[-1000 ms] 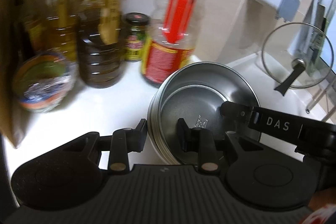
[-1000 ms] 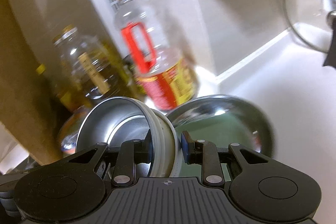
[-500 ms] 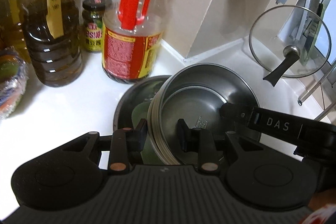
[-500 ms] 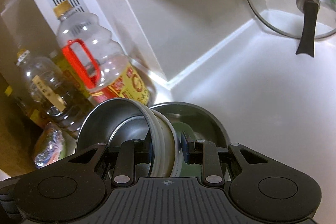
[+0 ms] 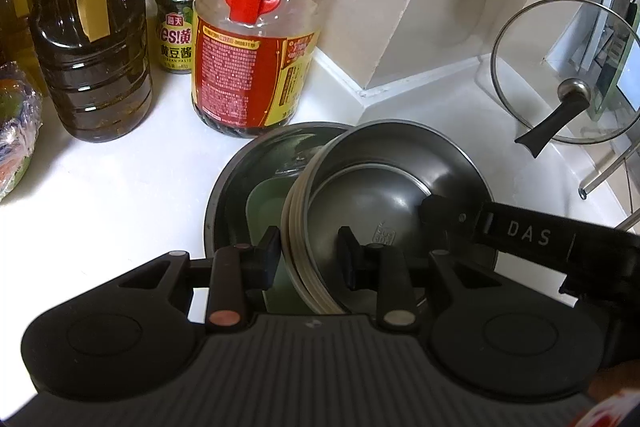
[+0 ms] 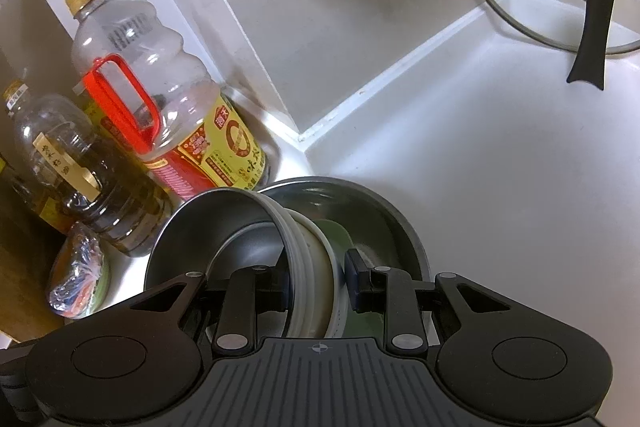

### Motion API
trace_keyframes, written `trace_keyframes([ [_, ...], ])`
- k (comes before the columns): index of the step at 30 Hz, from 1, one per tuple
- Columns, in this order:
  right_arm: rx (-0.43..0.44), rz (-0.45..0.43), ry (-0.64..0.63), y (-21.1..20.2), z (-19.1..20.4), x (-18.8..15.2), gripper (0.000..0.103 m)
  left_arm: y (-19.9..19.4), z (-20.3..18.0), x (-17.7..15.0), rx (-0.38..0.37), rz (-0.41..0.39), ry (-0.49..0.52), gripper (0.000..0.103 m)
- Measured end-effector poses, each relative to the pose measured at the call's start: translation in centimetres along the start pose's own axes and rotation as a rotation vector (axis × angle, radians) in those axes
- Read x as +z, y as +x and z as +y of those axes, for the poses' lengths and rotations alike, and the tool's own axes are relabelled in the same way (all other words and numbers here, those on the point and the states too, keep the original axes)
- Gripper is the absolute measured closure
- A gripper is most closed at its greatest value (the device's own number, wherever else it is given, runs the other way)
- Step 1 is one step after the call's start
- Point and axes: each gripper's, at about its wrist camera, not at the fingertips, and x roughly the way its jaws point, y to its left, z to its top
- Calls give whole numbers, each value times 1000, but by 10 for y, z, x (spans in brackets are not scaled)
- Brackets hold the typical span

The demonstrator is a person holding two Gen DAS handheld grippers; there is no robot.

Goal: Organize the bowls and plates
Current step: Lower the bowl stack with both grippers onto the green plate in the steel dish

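Left hand-held gripper (image 5: 308,253) & right hand-held gripper (image 6: 318,281) each clamped on opposite rims of the bowl stack (image 5: 384,203), held tilted at frame center over a big steel bowl (image 5: 240,167) on the counter (image 5: 100,195). Oil bottles (image 5: 252,75) upper left, glass lid (image 5: 560,75) upper right.

Both wrist cameras look steeply down, close over the white counter (image 5: 100,227). Each faces its back corner, sharing the steel bowls (image 5: 384,195), bottles (image 6: 168,131) and glass lid (image 5: 560,67).
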Motion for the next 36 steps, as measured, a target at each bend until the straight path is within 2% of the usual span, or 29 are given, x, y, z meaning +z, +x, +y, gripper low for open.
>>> trace_keyframes([
  [22, 15, 26, 31, 4, -17, -3, 76, 5, -6, 0, 0, 7, 23, 77],
  [36, 56, 13, 30, -1, -25, -5, 76, 3, -7, -2, 1, -7, 46, 76],
])
